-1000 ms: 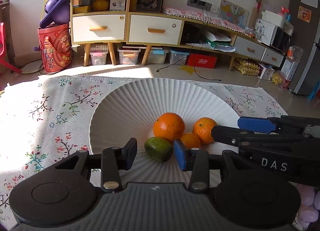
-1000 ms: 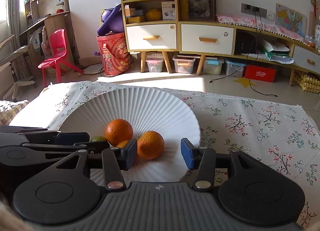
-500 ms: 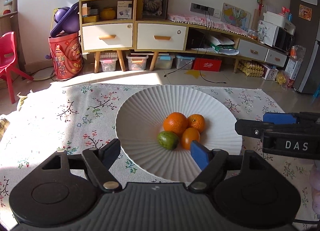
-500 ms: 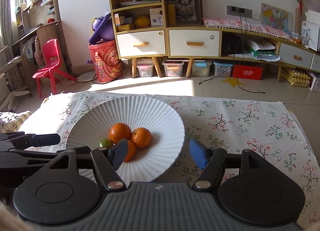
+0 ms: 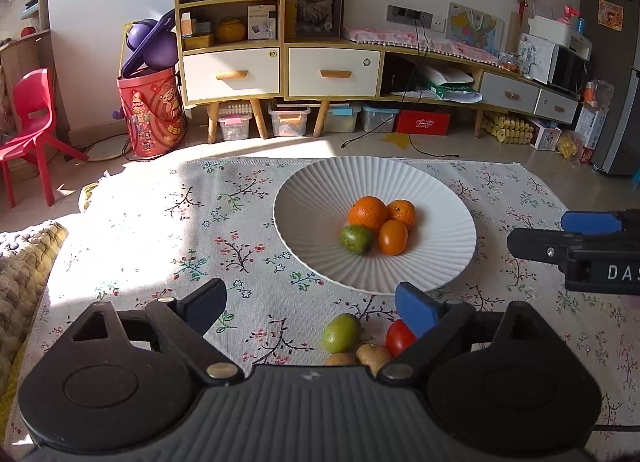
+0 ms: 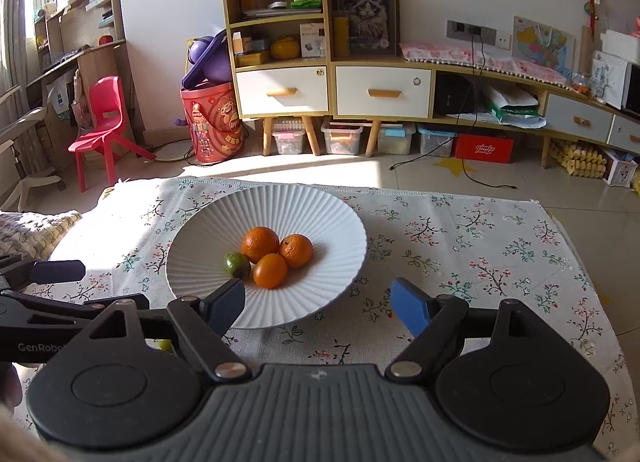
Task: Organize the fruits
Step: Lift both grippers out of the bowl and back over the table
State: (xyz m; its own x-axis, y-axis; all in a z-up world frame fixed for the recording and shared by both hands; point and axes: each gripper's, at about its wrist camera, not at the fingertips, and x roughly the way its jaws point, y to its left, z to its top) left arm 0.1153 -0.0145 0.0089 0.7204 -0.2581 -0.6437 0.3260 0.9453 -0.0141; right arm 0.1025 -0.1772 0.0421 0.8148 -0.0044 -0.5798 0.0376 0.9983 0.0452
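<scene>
Both claws, left (image 5: pixel 310 308) and right (image 6: pixel 318 304), are hanging empty, jaws just widening, plate (image 5: pixel 312 197) ahead; next, I judge, reaching for the green fruit (image 5: pixel 341 332) beneath the left claw.

Cloth (image 5: pixel 132 229) left of plate (image 5: pixel 304 221) bare; fruits (image 5: pixel 360 342) crowd near edge.

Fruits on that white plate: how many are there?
4. A large orange at the back left, a smaller one at the back right, an oval orange fruit in front, a green fruit at the front left. None looks hidden.
</scene>
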